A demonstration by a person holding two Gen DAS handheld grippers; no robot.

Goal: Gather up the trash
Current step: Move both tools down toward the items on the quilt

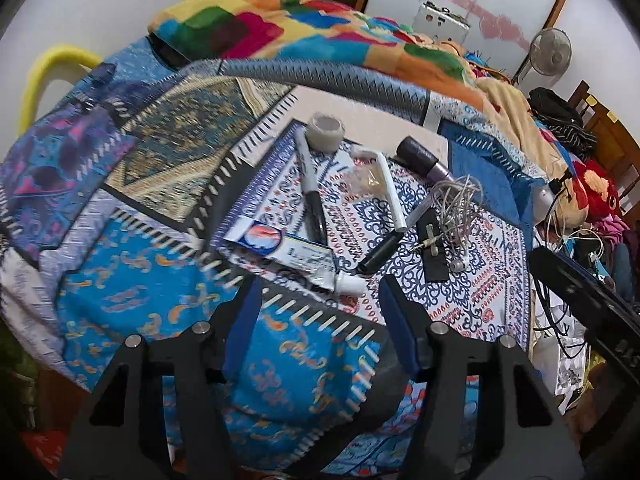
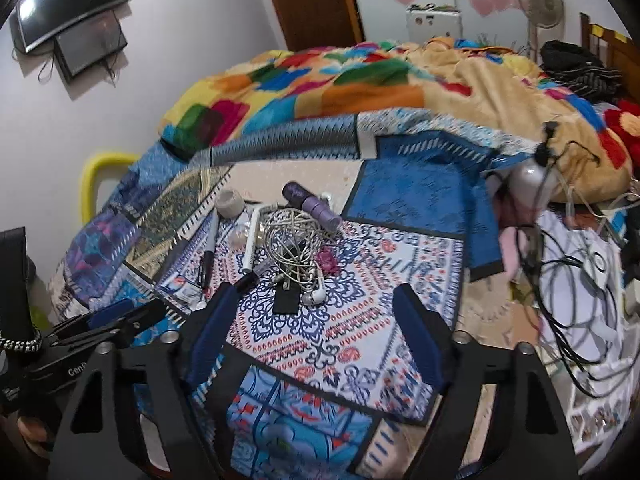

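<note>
Two hand-held grippers, both with jaws spread and holding nothing: left hand-held gripper (image 1: 318, 300) above the near edge of the patchwork bedspread (image 1: 132, 300); right hand-held gripper (image 2: 316, 320) above the white patterned patch. Trash clustered on the bed, mid-spread: one toothpaste tube (image 1: 288, 254) just ahead of the left jaws; two black markers, one marker (image 1: 310, 196) lying lengthwise, a second marker (image 1: 380, 252) angled beside it; one white bent tube (image 1: 390, 184); one tape roll (image 1: 328, 132) at the far end; one purple bottle (image 1: 424, 158) on its side; one tangle of earphones (image 1: 456, 204) partly over one black flat strip (image 1: 434, 248); one crumpled clear wrapper (image 1: 360, 178) between marker and tube. Behind, one multicolour blanket (image 1: 280, 28) heaped across the bed; one standing fan (image 1: 550, 54) at right. Loose cables (image 2: 568, 264) crowding the right side. Right wrist view only: two dark wall screens (image 2: 72, 16), a small pink object (image 2: 326, 260) beside the earphones, and the left hand-held gripper seen from the side. Toothpaste tube largely hidden there.
</note>
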